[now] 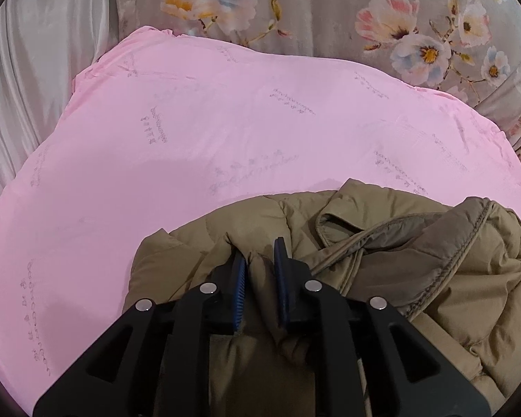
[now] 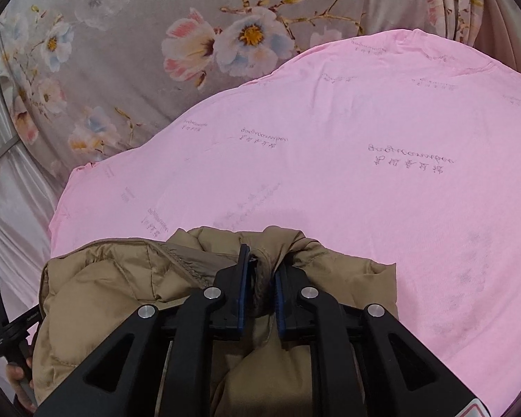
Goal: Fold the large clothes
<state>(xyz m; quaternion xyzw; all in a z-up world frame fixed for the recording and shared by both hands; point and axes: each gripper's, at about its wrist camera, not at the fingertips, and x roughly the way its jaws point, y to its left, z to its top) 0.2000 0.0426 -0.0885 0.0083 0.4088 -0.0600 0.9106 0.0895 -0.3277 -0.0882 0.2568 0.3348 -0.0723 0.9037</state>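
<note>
A tan quilted puffer jacket (image 1: pixel 416 260) lies bunched on a pink sheet (image 1: pixel 191 132). My left gripper (image 1: pixel 259 253) is shut on a fold of the jacket near its left edge, cloth pinched between the blue pads. In the right wrist view the same jacket (image 2: pixel 104 285) sits at the lower middle on the pink sheet (image 2: pixel 364 173). My right gripper (image 2: pixel 262 260) is shut on a bunched fold of the jacket. The jacket's collar and seam show to the right of the left gripper.
A grey floral cloth (image 1: pixel 330 17) lies beyond the pink sheet, also in the right wrist view (image 2: pixel 121 52). White satin drapes (image 1: pixel 34 69) hang at the left. The other hand-held gripper's handle (image 2: pixel 7 330) shows at the lower left.
</note>
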